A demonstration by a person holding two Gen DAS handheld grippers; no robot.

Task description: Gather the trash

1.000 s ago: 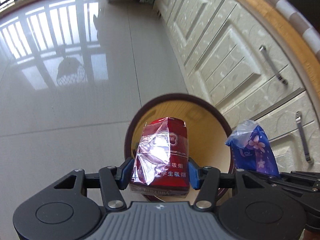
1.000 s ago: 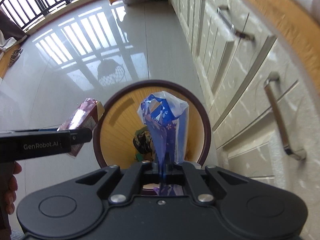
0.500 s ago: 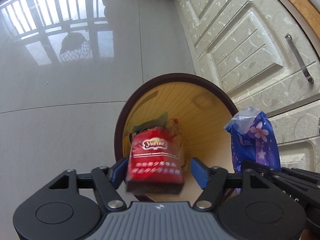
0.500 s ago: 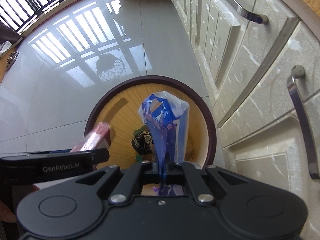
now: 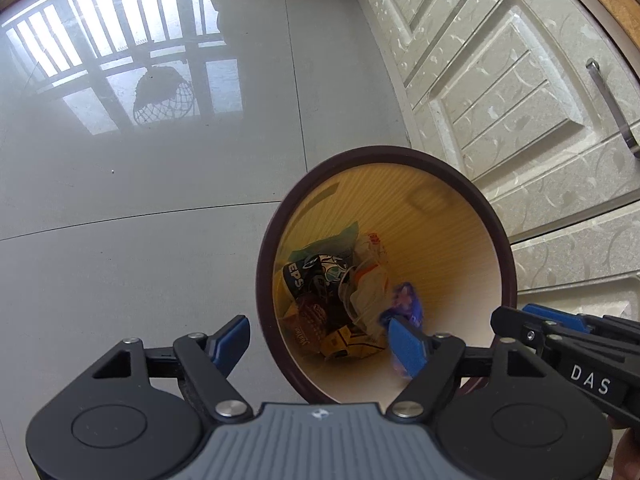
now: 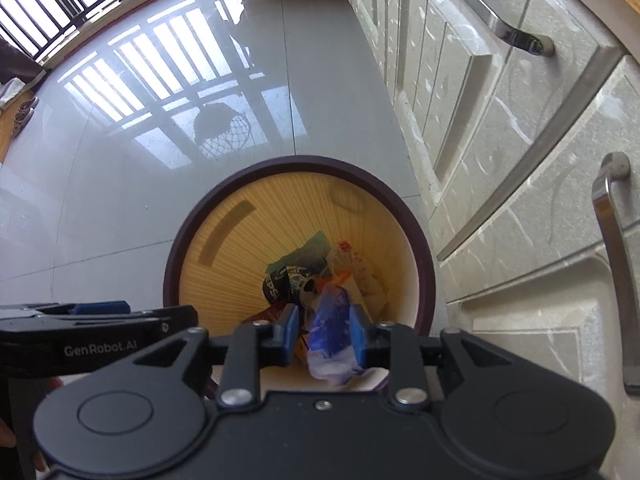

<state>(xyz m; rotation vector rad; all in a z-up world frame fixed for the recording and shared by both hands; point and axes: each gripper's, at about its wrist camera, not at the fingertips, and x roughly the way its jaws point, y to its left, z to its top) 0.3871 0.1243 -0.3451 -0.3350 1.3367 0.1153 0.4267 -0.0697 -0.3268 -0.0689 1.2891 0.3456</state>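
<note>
1. Brown-rimmed and yellow inside, the round bin [image 5: 505, 240] stands on the glossy grey tiled floor [image 5: 140, 280], just beside the cream cabinet fronts [image 5: 512, 92] with their metal handles [image 6: 616, 264].
2. Your left gripper [image 5: 320, 340] points steeply down over the near rim, and its jaws have just been opening; they stand well spread, with nothing between the blue pads [image 5: 234, 342].
3. Down at the bottom lies the pile of rubbish: a dark wrapper with white letters [image 5: 316, 276], a green scrap [image 5: 336, 240], crumpled clear plastic [image 5: 368, 280], and a dark red packet [image 5: 316, 316] lying flat among them.
4. Your right gripper [image 6: 324, 334] hangs over the same opening, its jaws just opening too, parted only a little.
5. Between those pads you have the blue plastic bag with pale flower print [image 6: 332, 332], blurred; the pads sit close at either side, and you cannot tell whether they touch it.
6. From your left camera that same blue bag [image 5: 404, 312] shows as a smear inside the bin, low near the right pad.
7. Your two grippers are side by side, each showing in the other's view.
</note>
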